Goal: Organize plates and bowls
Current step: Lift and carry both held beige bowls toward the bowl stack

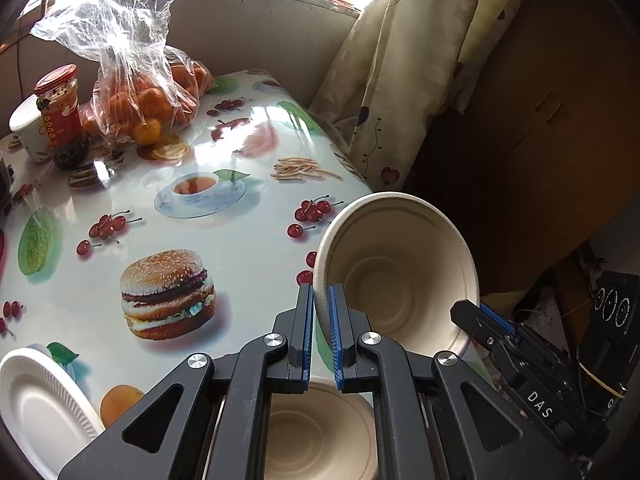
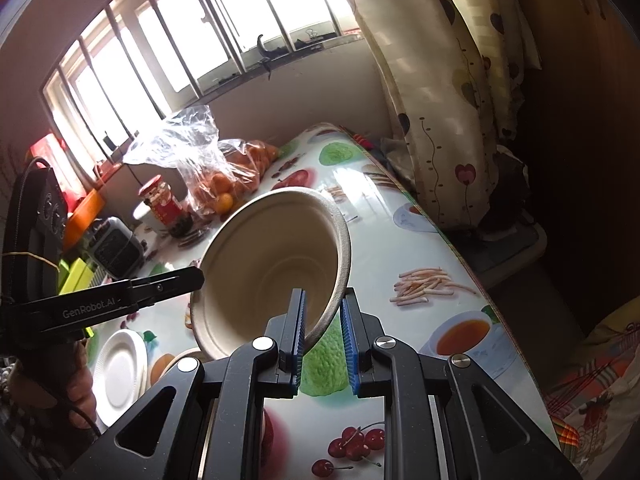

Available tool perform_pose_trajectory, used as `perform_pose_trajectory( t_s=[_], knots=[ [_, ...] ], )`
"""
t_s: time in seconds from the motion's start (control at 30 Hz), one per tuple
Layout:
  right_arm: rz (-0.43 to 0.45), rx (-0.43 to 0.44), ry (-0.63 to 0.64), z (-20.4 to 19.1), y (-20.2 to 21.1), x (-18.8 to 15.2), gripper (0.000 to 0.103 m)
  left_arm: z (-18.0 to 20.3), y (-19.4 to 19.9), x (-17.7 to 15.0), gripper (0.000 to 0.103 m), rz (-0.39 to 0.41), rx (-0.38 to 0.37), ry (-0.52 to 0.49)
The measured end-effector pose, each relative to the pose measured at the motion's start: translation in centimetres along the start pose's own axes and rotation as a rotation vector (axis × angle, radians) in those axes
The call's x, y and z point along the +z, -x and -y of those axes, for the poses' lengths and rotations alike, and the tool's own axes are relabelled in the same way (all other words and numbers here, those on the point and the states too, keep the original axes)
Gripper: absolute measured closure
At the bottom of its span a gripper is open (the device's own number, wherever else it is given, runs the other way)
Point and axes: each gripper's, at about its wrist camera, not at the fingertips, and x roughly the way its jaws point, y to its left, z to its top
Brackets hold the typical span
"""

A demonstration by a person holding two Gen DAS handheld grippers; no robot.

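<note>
Beige pulp bowl held tilted above the table edge: my left gripper & right gripper both clamp opp. rims. Second bowl sits below; tabletop ahead lies open.

A clear plastic bag of oranges and a red-lidded jar are seen on a food-printed bench beside a patterned curtain.
</note>
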Motion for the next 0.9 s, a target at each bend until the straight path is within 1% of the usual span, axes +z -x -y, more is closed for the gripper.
perform_pose_trajectory(
  t_s=[0.47,0.9],
  knots=[
    [-0.004,0.024,0.016,-2.1,1.2,-1.8,0.086,-0.9,3.0,-2.1,0.095,0.043,0.013,-0.002],
    [-0.015,0.047,0.04,-3.9,1.9,-3.4,0.086,-2.3,4.5,-4.3,0.095,0.043,0.021,0.021]
  ],
)
